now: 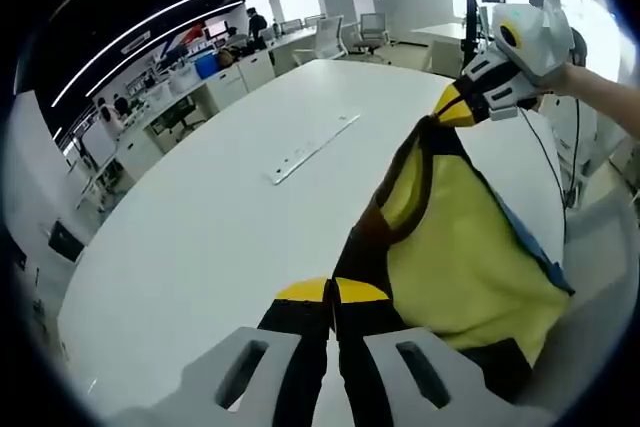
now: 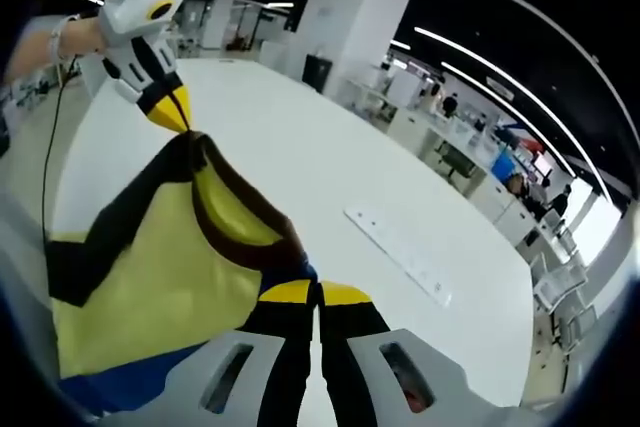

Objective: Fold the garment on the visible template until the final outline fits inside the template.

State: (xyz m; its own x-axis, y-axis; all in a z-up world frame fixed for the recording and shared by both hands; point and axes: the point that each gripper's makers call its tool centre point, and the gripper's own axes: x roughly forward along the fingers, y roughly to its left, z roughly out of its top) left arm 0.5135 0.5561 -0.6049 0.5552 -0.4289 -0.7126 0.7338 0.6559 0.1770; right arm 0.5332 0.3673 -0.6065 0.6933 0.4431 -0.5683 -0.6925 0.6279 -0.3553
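Left gripper and right gripper each clamp a top edge of the yellow garment, suspending it above the white table.

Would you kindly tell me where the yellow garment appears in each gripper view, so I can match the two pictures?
Left gripper view: yellow garment hangs right of centre, between the left gripper and the right gripper.
Right gripper view: it hangs at lower left.
Shared landmark: the white strip on the table.
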